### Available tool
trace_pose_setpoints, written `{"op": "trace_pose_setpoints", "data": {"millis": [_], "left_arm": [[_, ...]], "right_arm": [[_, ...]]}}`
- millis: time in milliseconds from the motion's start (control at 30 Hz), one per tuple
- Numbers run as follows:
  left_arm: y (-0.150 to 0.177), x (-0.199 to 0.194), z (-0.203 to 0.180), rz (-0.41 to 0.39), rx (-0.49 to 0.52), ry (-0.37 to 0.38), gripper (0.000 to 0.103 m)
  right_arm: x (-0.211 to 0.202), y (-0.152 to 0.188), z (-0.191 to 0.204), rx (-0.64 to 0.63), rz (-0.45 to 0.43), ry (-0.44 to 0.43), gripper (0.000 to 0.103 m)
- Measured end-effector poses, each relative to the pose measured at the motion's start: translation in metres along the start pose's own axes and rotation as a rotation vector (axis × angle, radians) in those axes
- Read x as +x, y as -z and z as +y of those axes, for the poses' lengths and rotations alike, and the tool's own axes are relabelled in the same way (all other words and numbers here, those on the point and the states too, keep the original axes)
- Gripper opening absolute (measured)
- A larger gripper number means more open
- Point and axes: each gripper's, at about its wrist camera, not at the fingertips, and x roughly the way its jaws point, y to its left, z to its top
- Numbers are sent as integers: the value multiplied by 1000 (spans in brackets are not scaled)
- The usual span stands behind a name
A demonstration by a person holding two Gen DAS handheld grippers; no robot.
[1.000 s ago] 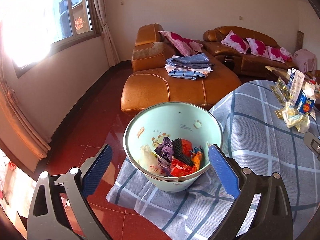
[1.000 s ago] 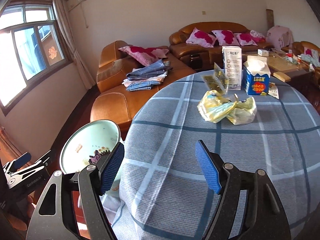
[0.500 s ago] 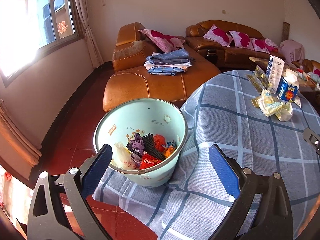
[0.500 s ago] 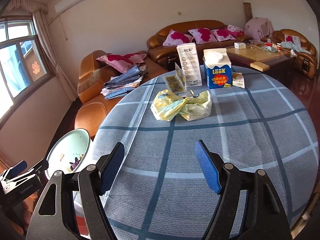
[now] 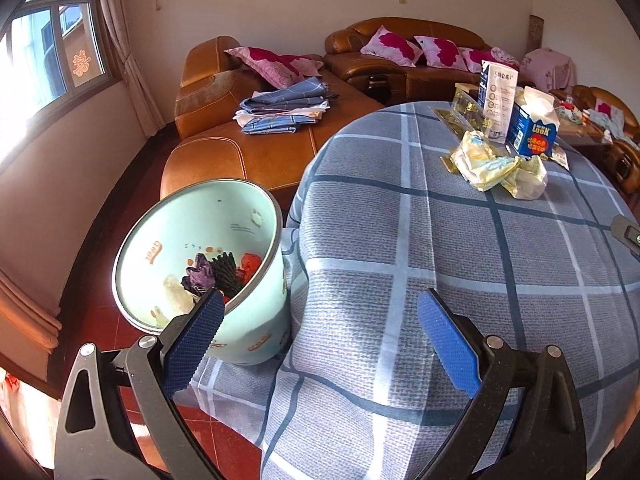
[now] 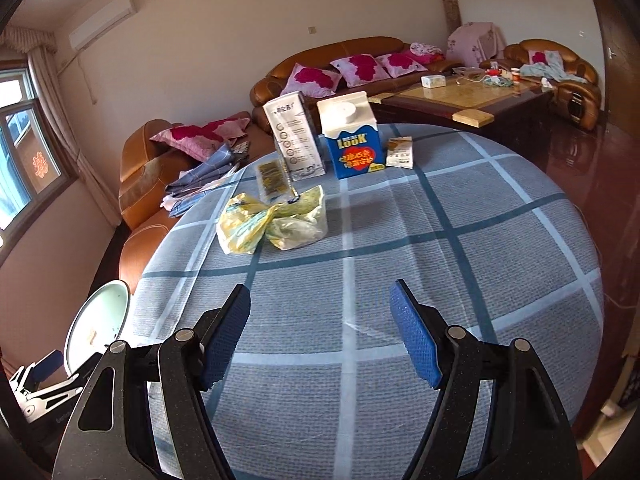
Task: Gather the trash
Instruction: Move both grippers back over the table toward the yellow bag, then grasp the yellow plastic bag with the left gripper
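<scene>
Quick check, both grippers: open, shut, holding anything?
Left gripper: open, holding nothing.
Right gripper: open, holding nothing.

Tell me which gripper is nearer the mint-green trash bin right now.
Left. The left gripper hovers right at the trash bin, one finger overlapping its rim. The right gripper is over the table, with the bin off to its left.

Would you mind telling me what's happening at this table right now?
A person is clearing trash with two handheld grippers. Both the left gripper and right gripper are open and empty above the checked tablecloth. The crumpled yellow bags and blue carton sit uncollected; the mint bin beside the table already holds wrappers.
</scene>
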Motion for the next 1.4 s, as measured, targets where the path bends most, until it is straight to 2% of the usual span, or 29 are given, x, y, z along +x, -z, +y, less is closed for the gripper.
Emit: {"op": "trace_pose_setpoints", "data": {"millis": [200, 367, 533, 700, 900, 1000, 1067, 1133, 1167, 1233, 1300, 1333, 1367, 1400], "left_arm": [[-7, 21, -15, 30, -8, 21, 95], [-19, 31, -33, 11, 29, 41, 94], [-43, 45, -57, 2, 32, 119, 94], [-72, 62, -90, -40, 54, 149, 90], [-101, 87, -121, -4, 7, 289, 87], [-113, 104, -134, 14, -29, 326, 87], [-118, 120, -139, 55, -71, 357, 78], [-119, 128, -142, 71, -98, 373, 75], [-119, 127, -145, 68, -85, 371, 67], [-117, 128, -152, 70, -26, 368, 35], [-113, 127, -152, 64, -15, 369, 32], [-112, 126, -150, 59, -10, 371, 25], [-110, 124, -149, 58, -4, 376, 11], [-108, 123, -146, 64, -5, 390, 11]], "right_arm": [[13, -10, -22, 9, 15, 29, 72], [21, -15, -37, 40, 17, 46, 72], [24, -19, -48, 51, 8, 62, 71], [27, -22, -59, 64, 18, 71, 71], [22, -26, -80, 90, 16, 100, 71], [20, -27, -93, 117, 10, 121, 71], [19, -28, -99, 128, 9, 128, 71], [20, -27, -103, 138, 14, 133, 71], [21, -26, -105, 142, 18, 134, 71], [22, -25, -107, 147, 23, 138, 71], [22, -24, -109, 154, 26, 138, 71], [23, -23, -109, 157, 27, 136, 71], [23, -23, -108, 158, 28, 134, 71], [23, -22, -106, 156, 29, 134, 71]]}}
